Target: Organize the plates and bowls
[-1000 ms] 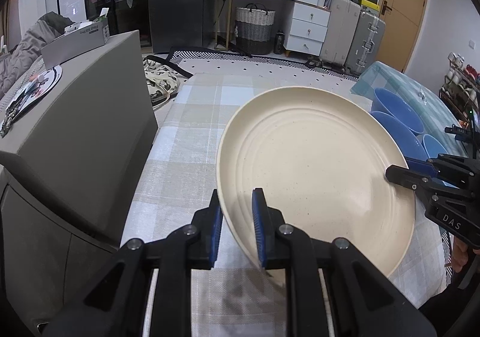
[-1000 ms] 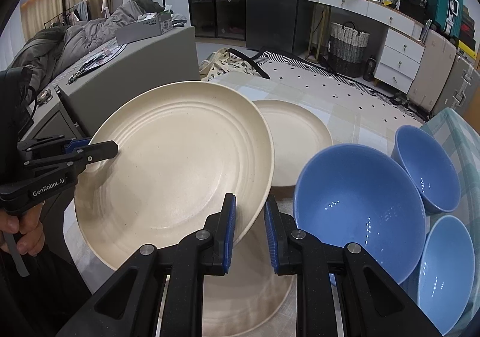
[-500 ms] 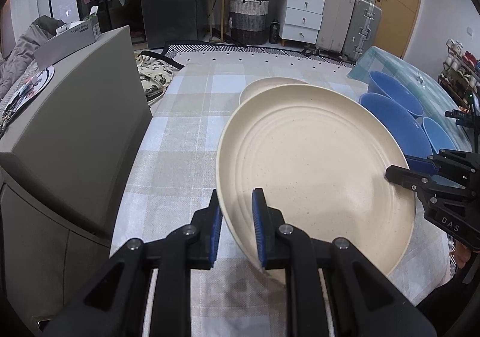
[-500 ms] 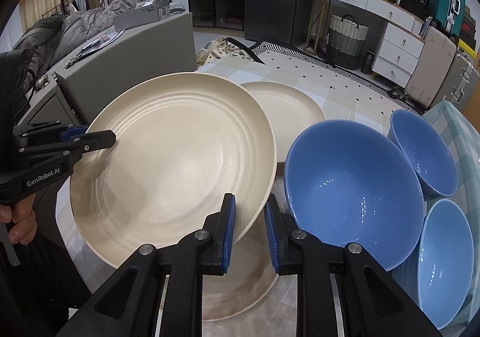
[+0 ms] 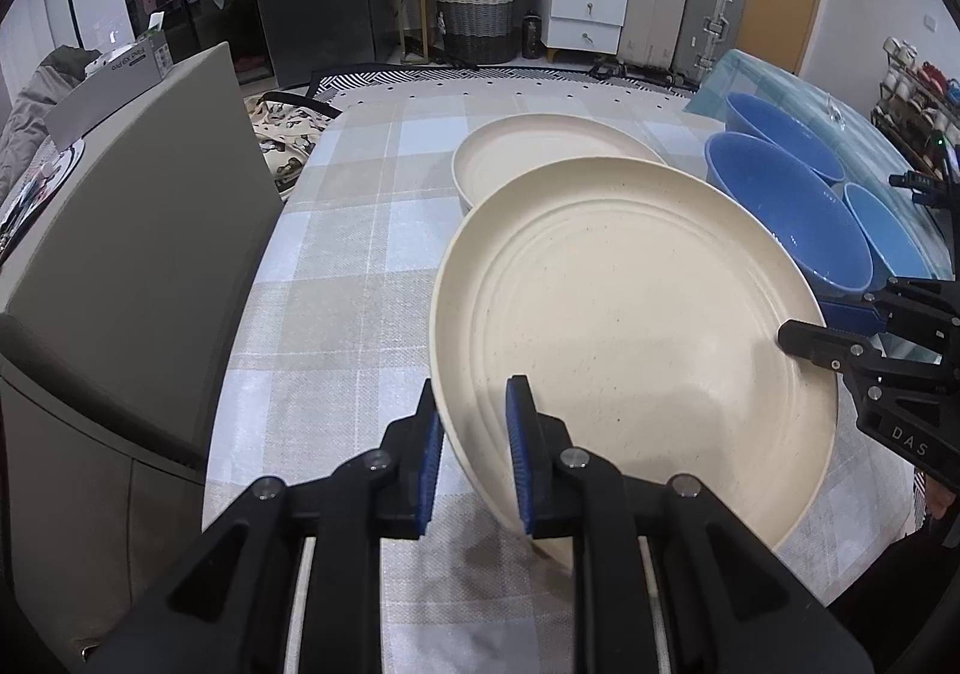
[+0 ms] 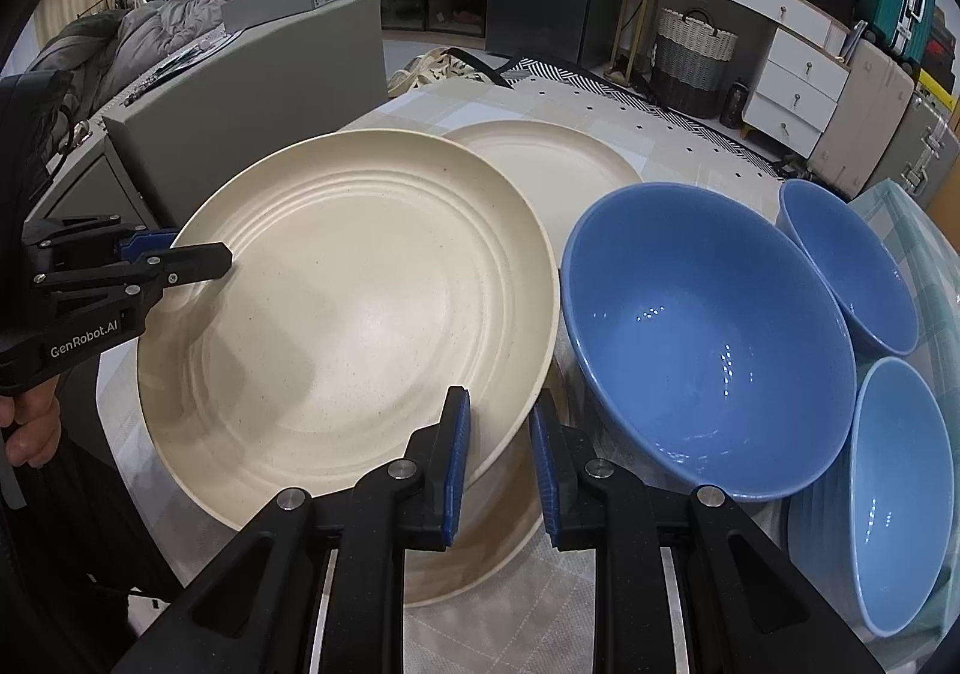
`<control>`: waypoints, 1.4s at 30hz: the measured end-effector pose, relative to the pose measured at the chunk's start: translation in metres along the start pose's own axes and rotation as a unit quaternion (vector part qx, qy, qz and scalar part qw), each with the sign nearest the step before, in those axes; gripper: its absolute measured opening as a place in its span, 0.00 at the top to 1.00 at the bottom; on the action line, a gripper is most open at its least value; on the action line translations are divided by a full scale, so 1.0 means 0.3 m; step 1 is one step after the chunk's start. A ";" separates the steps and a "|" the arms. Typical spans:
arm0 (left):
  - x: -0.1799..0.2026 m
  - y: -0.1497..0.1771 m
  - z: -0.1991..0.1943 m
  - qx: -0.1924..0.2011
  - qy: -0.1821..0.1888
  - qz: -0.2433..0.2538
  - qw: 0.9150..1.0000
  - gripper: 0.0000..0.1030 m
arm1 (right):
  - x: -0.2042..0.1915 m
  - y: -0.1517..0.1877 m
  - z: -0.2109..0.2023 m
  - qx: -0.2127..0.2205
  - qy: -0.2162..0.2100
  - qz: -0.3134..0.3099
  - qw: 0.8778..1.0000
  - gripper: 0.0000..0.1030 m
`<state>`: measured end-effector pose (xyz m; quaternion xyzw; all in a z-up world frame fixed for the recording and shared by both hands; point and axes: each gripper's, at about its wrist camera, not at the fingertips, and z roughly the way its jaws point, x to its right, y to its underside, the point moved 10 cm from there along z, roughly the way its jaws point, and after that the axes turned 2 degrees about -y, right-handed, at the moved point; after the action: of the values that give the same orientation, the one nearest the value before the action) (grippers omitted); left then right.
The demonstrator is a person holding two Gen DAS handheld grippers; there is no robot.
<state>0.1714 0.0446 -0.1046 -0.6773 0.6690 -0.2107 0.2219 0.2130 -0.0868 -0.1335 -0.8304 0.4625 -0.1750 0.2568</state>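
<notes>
Gripping the big plate (image 5: 636, 326) from opposite sides, both grippers hold it tilted above the table (image 5: 336, 278). The left gripper (image 5: 474, 458) has its blue pads nearly closed on the rim at 7 o'clock of its own view; the rim passes between the pads, and the lower edge of the plate is hidden behind the right-hand finger. The right gripper (image 6: 498, 452) pinches the rim at 6 o'clock of its view in the same way, jaws narrow, one pad over the plate's face and one under it.

Under the raised plate, in the right wrist view, a second plate (image 6: 480, 548) lies on the checked cloth, mostly covered, only its near edge showing. Whether the two touch cannot be told.

At 3 o'clock in that view sits a large blue bowl (image 6: 708, 338), just beside the held plate's rim, with two smaller bowls, one (image 6: 846, 260) behind it and one (image 6: 900, 488) at 4 o'clock, cut off by the lens edge.

Farther off, at 12 o'clock, a third plate (image 6: 558, 164) rests flat, its near part hidden by the raised one. Beyond stands a woven basket (image 5: 474, 8).
</notes>
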 end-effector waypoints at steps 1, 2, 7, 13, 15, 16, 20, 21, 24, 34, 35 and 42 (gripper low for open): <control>0.001 0.003 0.003 -0.002 -0.001 0.002 1.000 0.82 | 0.001 0.005 0.002 -0.001 0.000 0.000 1.000 0.80; 0.003 0.007 0.007 -0.004 -0.003 0.005 1.000 0.82 | 0.001 0.007 0.003 -0.003 -0.001 0.000 1.000 0.80; 0.013 0.025 0.030 -0.017 -0.007 0.013 1.000 0.81 | -0.009 0.023 0.008 -0.008 0.003 -0.006 1.000 0.80; 0.034 0.047 0.041 -0.025 -0.011 0.029 0.999 0.80 | 0.004 0.041 0.026 -0.018 0.012 -0.006 1.000 0.80; 0.042 0.053 0.048 -0.030 -0.013 0.036 0.999 0.80 | 0.008 0.045 0.034 -0.024 0.013 -0.005 1.000 0.80; 0.045 0.056 0.050 -0.032 -0.013 0.038 0.999 0.80 | 0.009 0.048 0.036 -0.025 0.015 -0.005 1.000 0.80; 0.058 0.069 0.057 -0.038 -0.016 0.050 0.998 0.79 | 0.016 0.065 0.040 -0.031 0.020 -0.009 0.999 0.80; 0.062 0.072 0.059 -0.040 -0.018 0.053 0.998 0.79 | 0.018 0.067 0.042 -0.032 0.021 -0.009 0.999 0.80; 0.067 0.081 0.065 -0.045 -0.019 0.059 0.997 0.79 | 0.019 0.073 0.054 -0.036 0.024 -0.008 0.999 0.80; 0.093 0.106 0.084 -0.058 -0.028 0.081 0.995 0.78 | 0.012 0.086 0.089 -0.054 0.036 -0.010 0.998 0.80; 0.096 0.109 0.086 -0.059 -0.030 0.084 0.994 0.78 | 0.010 0.087 0.094 -0.057 0.038 -0.010 0.998 0.80; 0.111 0.118 0.094 -0.067 -0.034 0.100 0.992 0.77 | 0.005 0.089 0.125 -0.066 0.044 -0.007 0.997 0.79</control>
<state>0.1598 0.0116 -0.1486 -0.6274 0.7380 -0.1191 0.2181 0.2154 -0.0898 -0.1795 -0.8404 0.4776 -0.1824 0.1799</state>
